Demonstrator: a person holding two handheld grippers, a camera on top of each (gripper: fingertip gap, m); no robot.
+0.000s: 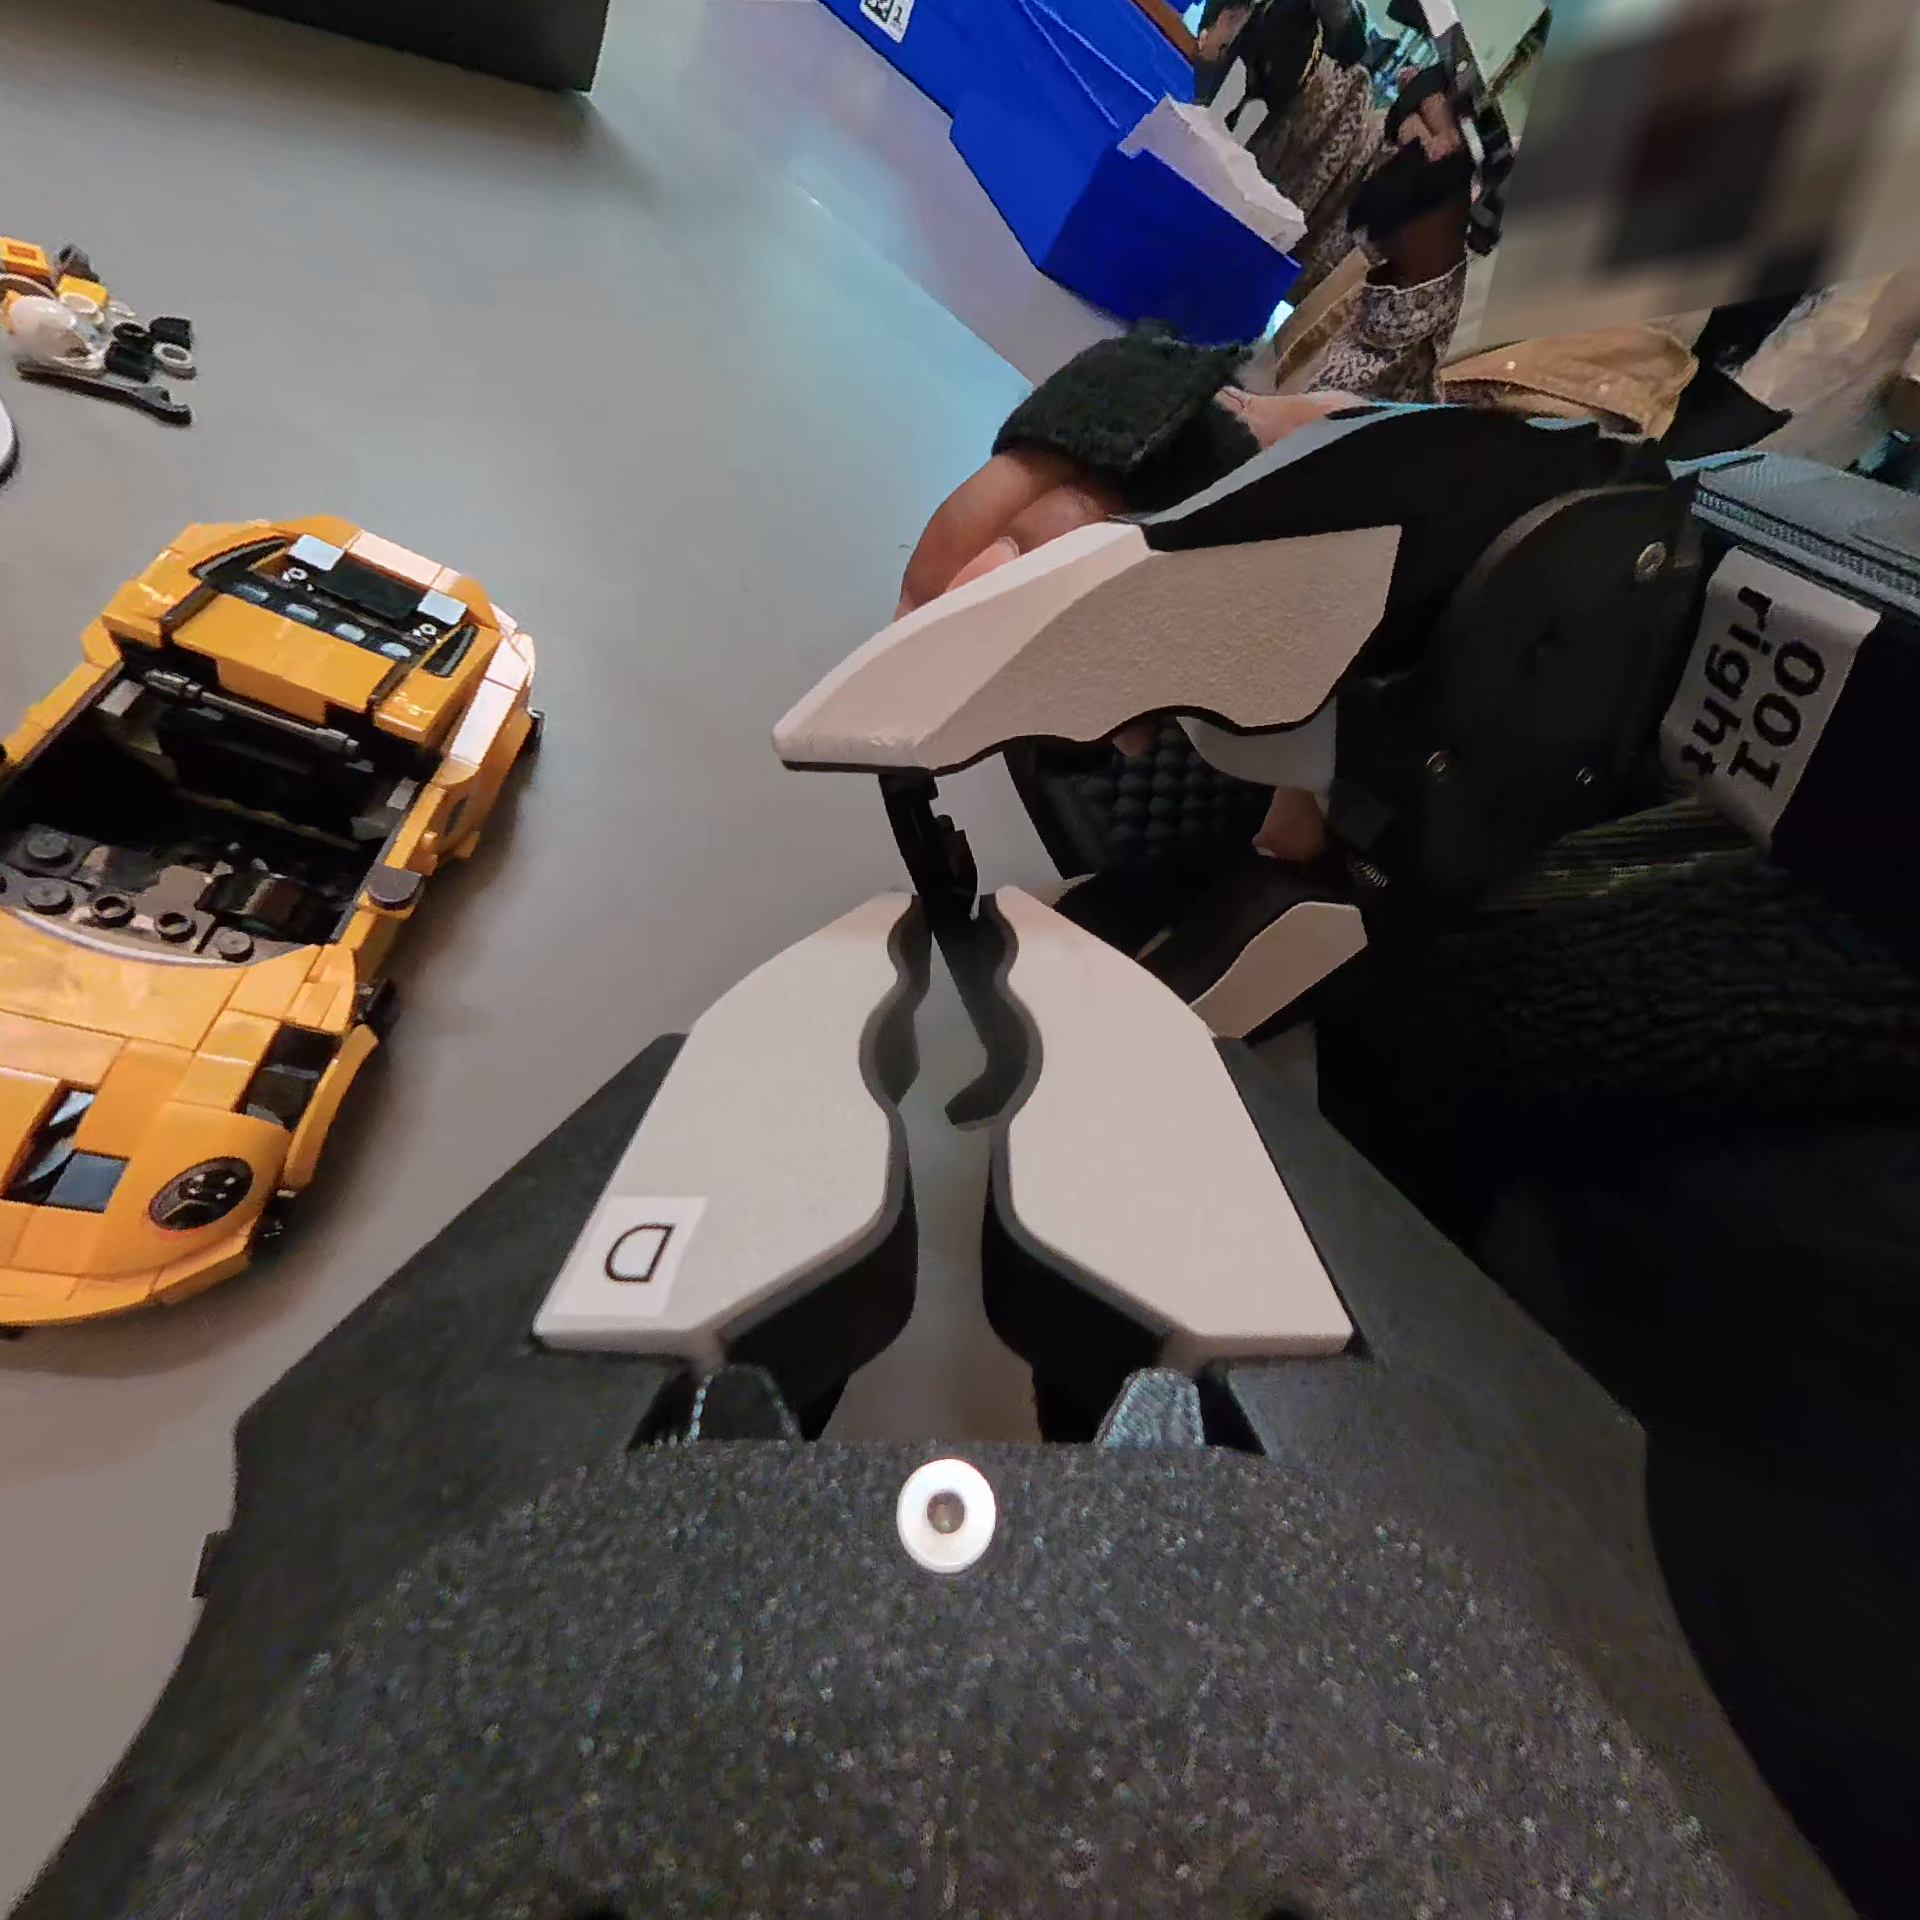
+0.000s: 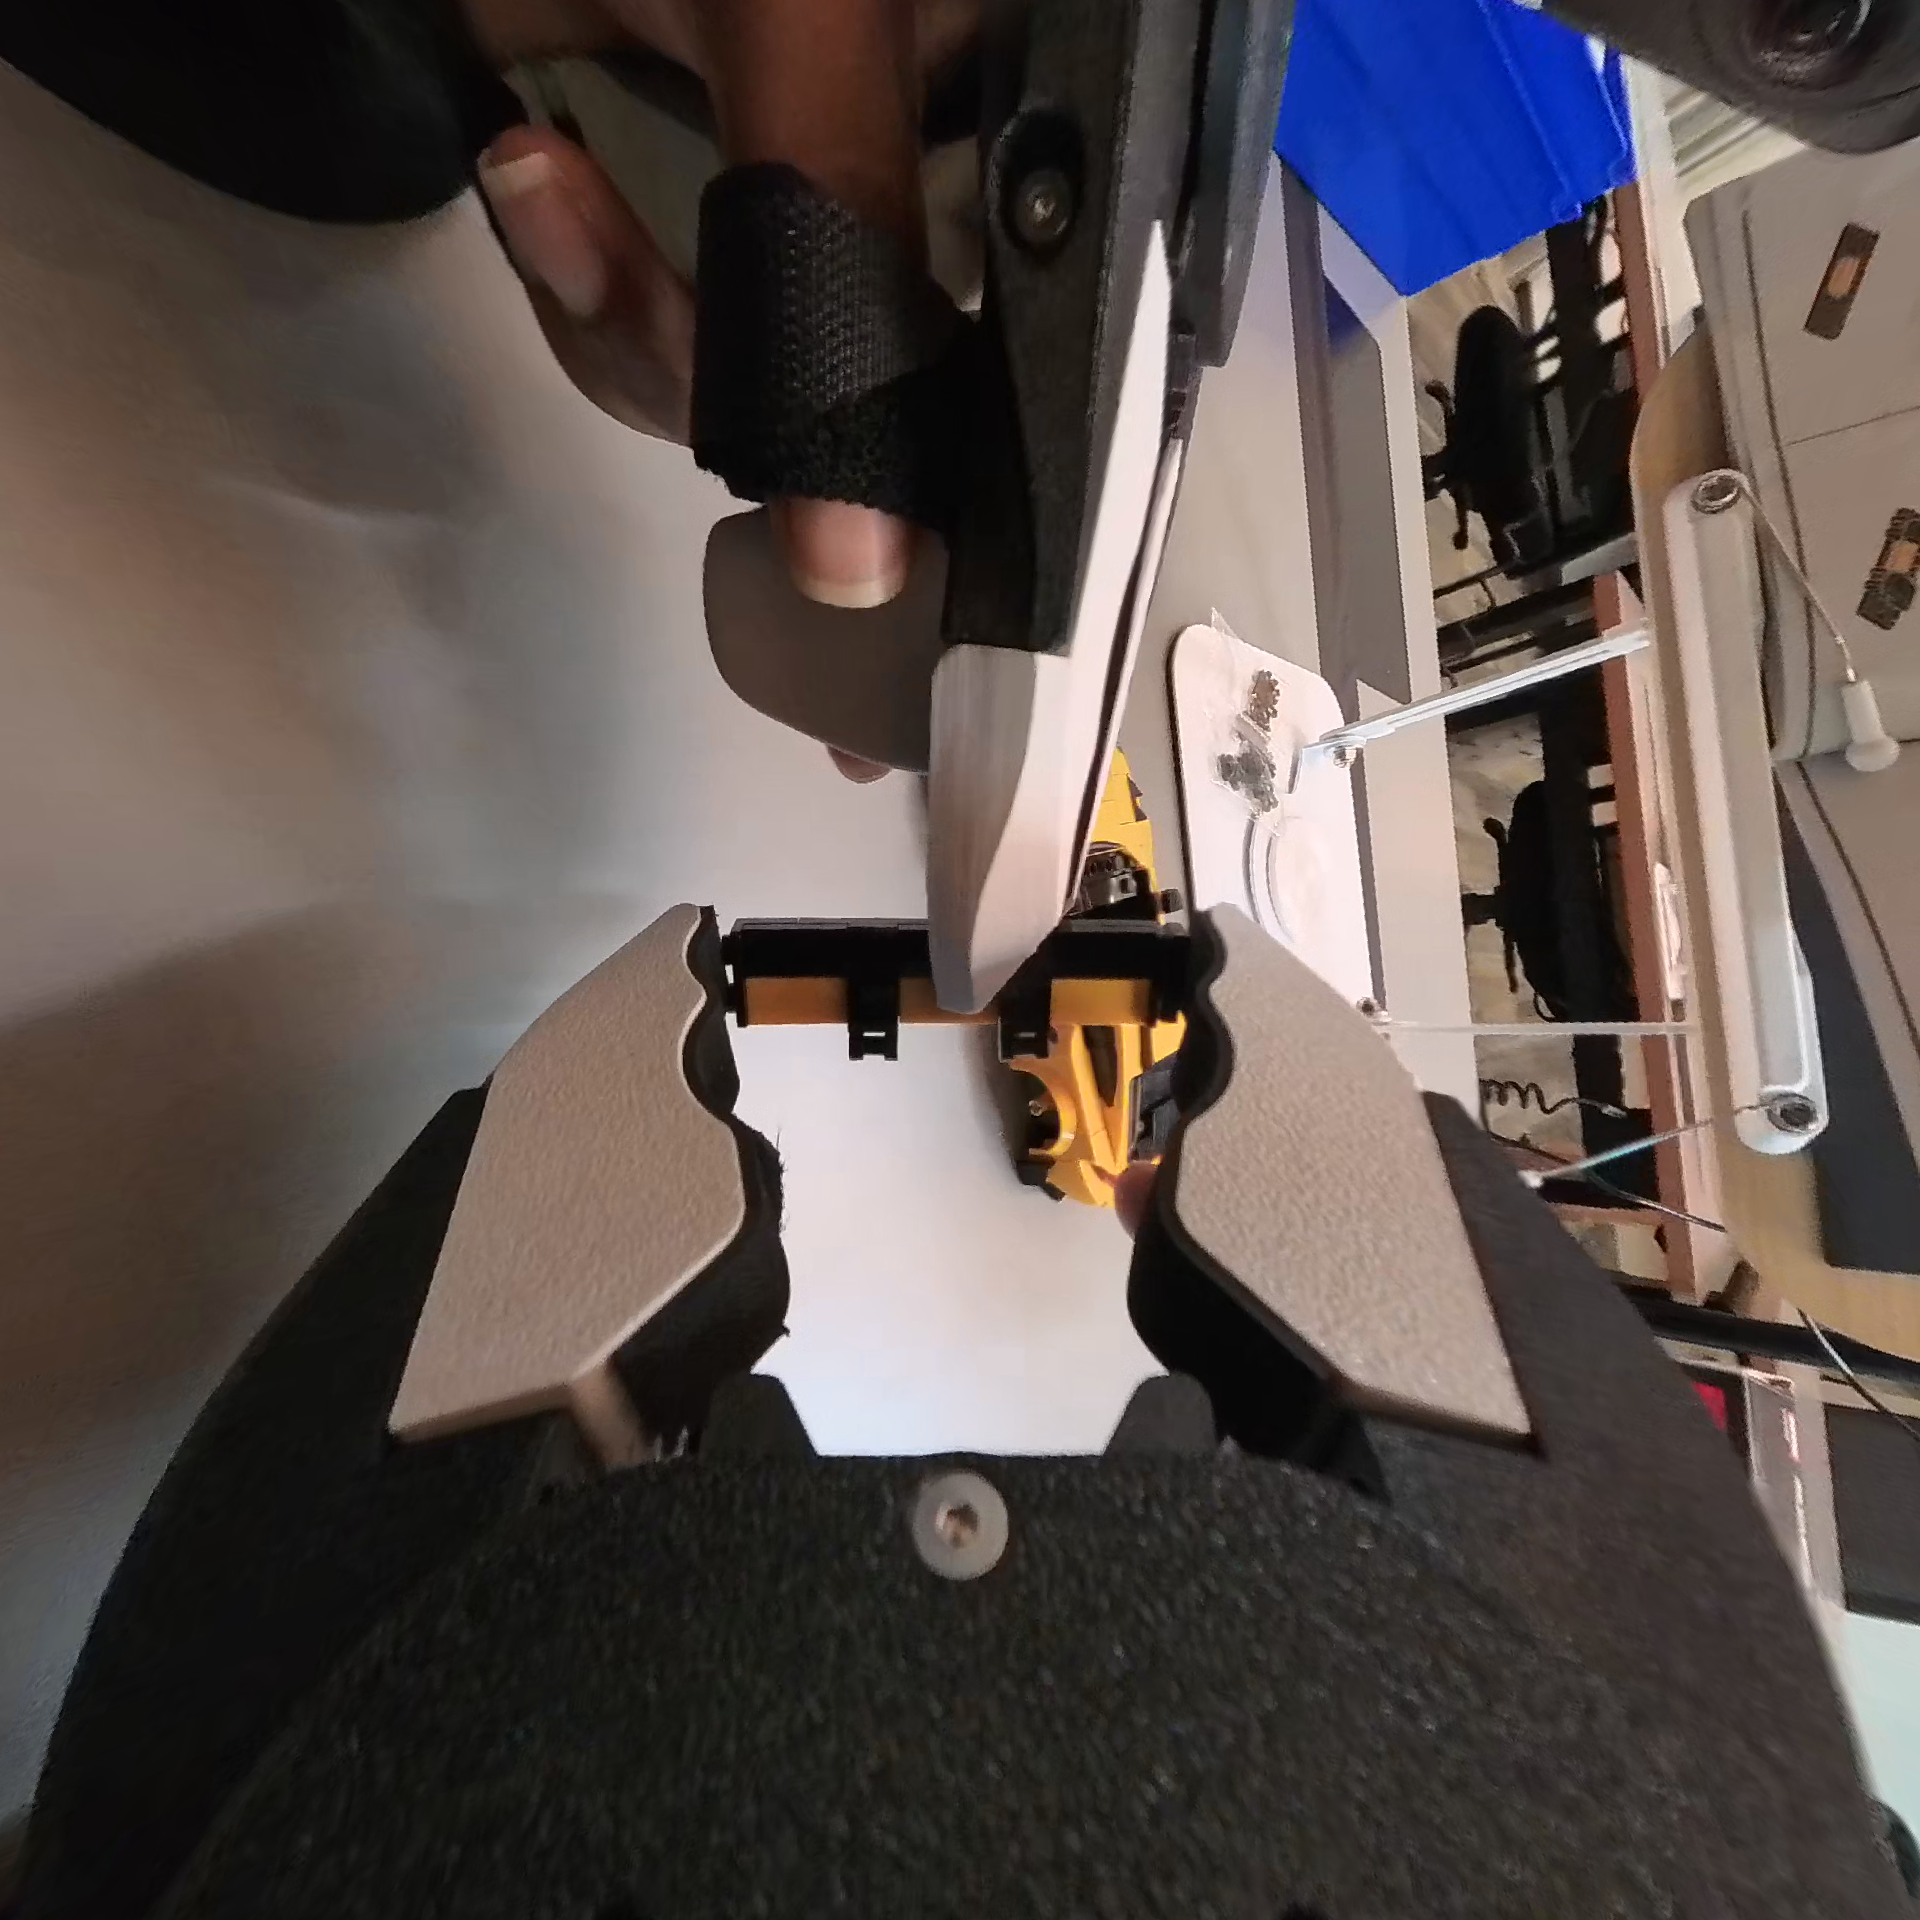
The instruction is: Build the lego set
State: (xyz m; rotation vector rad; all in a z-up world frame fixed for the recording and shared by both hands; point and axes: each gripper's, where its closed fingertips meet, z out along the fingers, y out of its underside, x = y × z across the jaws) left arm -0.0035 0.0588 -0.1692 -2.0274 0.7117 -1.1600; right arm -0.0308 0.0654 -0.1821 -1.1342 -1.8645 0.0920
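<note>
My right gripper [image 2: 956,977] is shut lengthwise on a narrow black and yellow lego bar [image 2: 810,1003] with black clips, held above the table. My left gripper [image 1: 951,920] comes in across it and is shut on the same piece, which shows edge-on as a thin black strip [image 1: 940,862]. In the right wrist view the left gripper [image 2: 966,966] pinches the bar near its middle. One finger [image 1: 1039,644] of the right gripper shows just beyond the left tips. The yellow lego car [image 1: 208,883], its middle open, sits on the table to the left; it shows behind the bar [image 2: 1081,1091].
A pile of loose lego parts [image 1: 104,332] lies on the grey table [image 1: 623,416] at the far left. A white tray [image 2: 1309,831] with small dark parts sits beyond the car. A blue block [image 1: 1122,156] stands at the back. Hands [image 2: 582,260] hold both grippers.
</note>
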